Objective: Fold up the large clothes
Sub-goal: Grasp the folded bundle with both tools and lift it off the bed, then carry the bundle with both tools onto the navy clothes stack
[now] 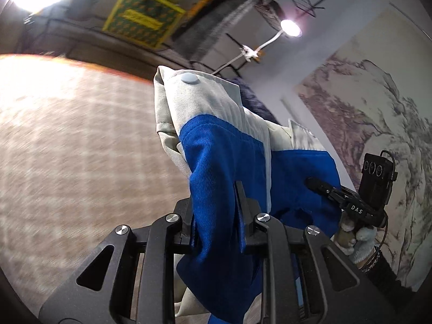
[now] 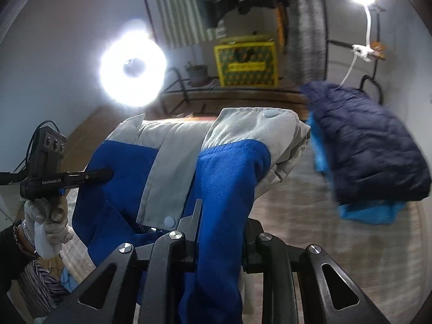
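Nearest the lens, the left gripper pinches a fold of the blue and grey jacket, the cloth bunched between its jaws and draped over them. The right gripper likewise pinches the same jacket, which hangs stretched between the two. Beside each, a gloved hand carries the other gripper. Beyond the right gripper and to its right lies a folded navy quilted jacket on a light blue garment. Farther off stands a yellow patterned box.

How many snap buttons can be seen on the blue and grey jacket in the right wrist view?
2: one snap button on the grey cuff at the top, another low on the grey strip by the gripper. Folds may hide others.
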